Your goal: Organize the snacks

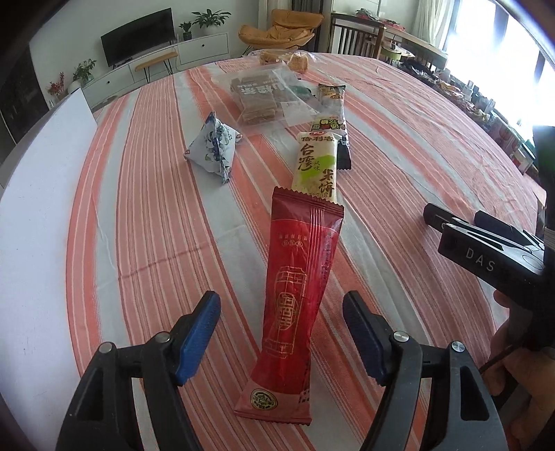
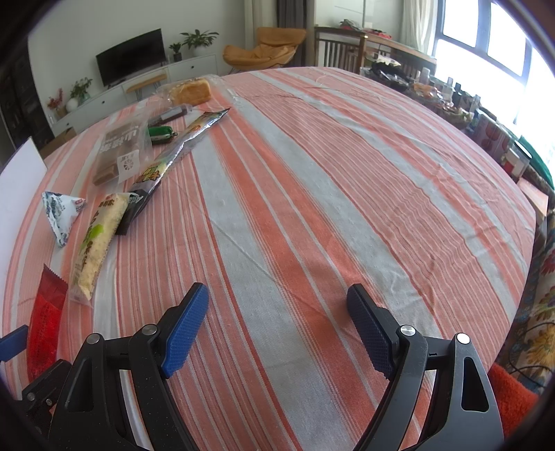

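A long red snack packet (image 1: 295,298) lies on the striped tablecloth between the open fingers of my left gripper (image 1: 281,312), untouched by either pad. Beyond it in a line lie a cream rice-cracker packet (image 1: 315,166) and a dark long packet (image 1: 333,118). A blue-and-white pyramid packet (image 1: 211,145) sits to the left. A clear bag of brown bars (image 1: 260,93) lies further back. My right gripper (image 2: 277,312) is open and empty over bare cloth; it also shows in the left wrist view (image 1: 451,225). The red packet (image 2: 45,312) and the cream packet (image 2: 93,243) are at its left.
A bagged bread loaf (image 2: 190,92) and a green packet (image 2: 161,133) lie at the table's far side. A white board (image 1: 52,145) stands at the left edge. Chairs (image 1: 277,31) and a cluttered side table (image 2: 468,104) surround the table.
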